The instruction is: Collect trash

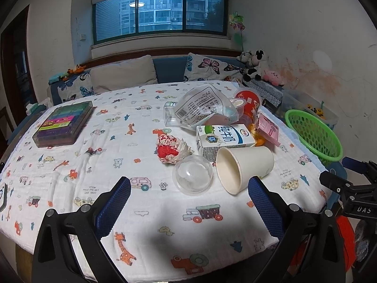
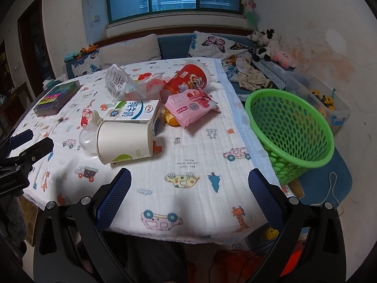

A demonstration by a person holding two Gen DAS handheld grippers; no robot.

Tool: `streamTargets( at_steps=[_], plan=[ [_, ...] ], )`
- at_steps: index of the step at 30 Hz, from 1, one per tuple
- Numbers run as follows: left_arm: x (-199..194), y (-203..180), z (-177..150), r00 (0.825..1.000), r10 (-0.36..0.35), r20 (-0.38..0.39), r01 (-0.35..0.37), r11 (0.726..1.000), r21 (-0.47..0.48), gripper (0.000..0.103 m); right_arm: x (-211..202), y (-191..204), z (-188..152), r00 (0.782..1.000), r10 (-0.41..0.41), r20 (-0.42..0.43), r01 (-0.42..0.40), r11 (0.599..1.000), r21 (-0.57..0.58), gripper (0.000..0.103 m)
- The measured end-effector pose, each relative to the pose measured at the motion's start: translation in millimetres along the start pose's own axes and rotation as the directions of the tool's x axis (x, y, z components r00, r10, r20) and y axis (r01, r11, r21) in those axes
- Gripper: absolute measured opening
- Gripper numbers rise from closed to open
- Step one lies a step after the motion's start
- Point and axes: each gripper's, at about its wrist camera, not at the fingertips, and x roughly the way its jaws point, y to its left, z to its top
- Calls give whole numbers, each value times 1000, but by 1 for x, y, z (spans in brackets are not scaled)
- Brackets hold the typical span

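Lying on its side just in front of the white-and-blue milk carton [image 1: 223, 138], the white paper cup [image 1: 243, 168] looks light and crushable, best pinched gently across its rim by either wide-open, empty gripper, left gripper [image 1: 188, 202] or right gripper [image 2: 188, 195].

I am looking into a lived-in home, likely a child's room. A bench draped in a white cotton cloth printed with cartoon cars and giraffes [image 1: 146, 122] stands before a blue window seat [image 1: 168, 69] with butterfly-print cushions [image 1: 207, 67]. Black-and-white plush toys [image 1: 254, 64] and a pink plush toy [image 1: 273, 75] sit in the corner. Apartment towers show through the dark-framed window [image 1: 160, 15].
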Motion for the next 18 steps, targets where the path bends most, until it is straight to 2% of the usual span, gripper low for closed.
streamTargets(
  at_steps=[18],
  plan=[
    [18, 5, 22, 1000, -10, -25, 10, 1000, -1, 97, 18, -7, 21, 1000, 6, -22, -7, 1000, -9, 99]
  ],
)
